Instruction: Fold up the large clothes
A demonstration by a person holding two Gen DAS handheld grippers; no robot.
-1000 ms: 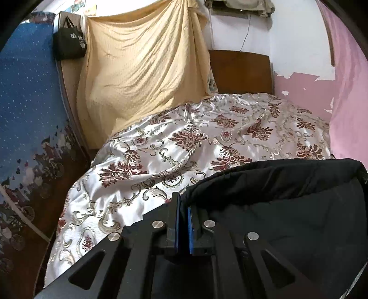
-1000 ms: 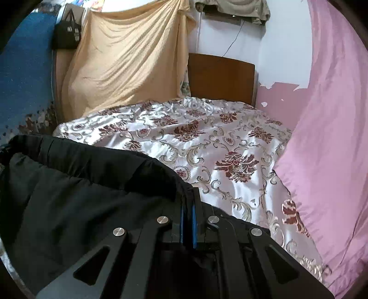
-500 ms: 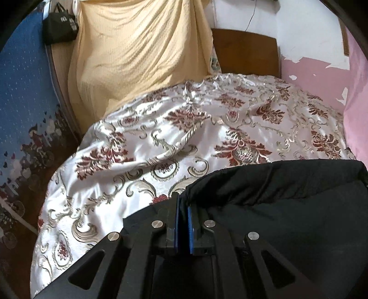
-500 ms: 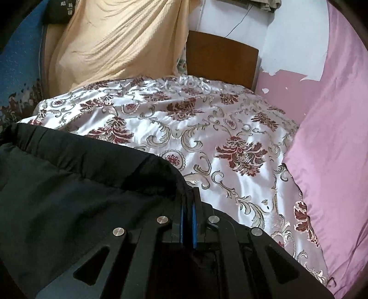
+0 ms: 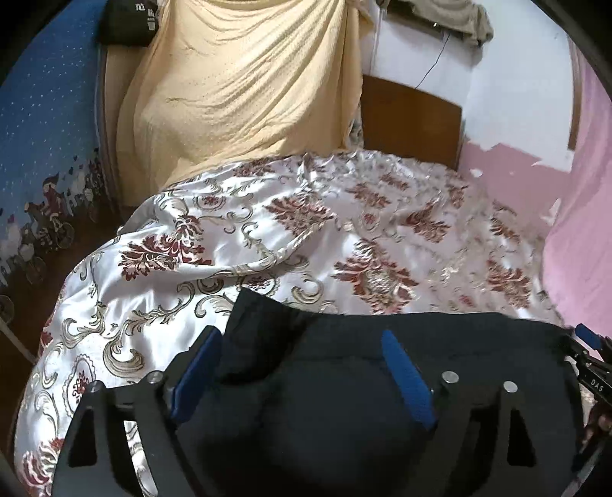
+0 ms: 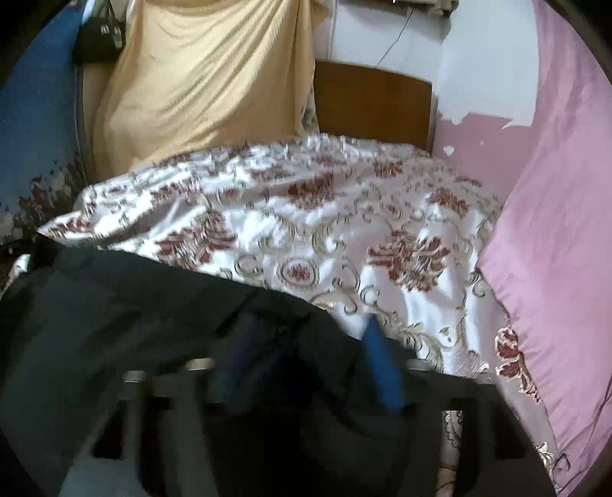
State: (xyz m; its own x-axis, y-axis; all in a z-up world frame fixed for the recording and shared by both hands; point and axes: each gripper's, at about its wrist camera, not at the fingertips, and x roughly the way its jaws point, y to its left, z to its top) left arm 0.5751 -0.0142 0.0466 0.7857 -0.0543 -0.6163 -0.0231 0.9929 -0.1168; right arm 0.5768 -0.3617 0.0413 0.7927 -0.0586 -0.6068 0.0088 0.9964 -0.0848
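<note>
A large black garment (image 5: 325, 420) lies spread across the near part of the bed, on a white satin cover with red floral print (image 5: 306, 237). My left gripper (image 5: 302, 344) sits over the garment's left corner; its jaws are opening. The blue pads (image 5: 405, 378) stand wide apart, and slack black cloth lies between them, unpressed. In the blurred right wrist view, my right gripper (image 6: 310, 344) is over the garment's (image 6: 114, 306) right corner. Its jaws are opening too, one blue pad (image 6: 382, 367) clear of the cloth. The right gripper's tip (image 5: 589, 344) shows at the left view's right edge.
A yellow cloth (image 5: 237, 84) hangs behind the bed beside a wooden headboard (image 5: 409, 118). A pink fabric (image 6: 554, 229) lines the right side and a blue patterned curtain (image 5: 42, 133) the left. A black bag (image 5: 130, 23) hangs at top left.
Both grippers went from shut on the garment's top edge to jaws spread apart. The black cloth has slackened onto the bed. Both hands came lower.
</note>
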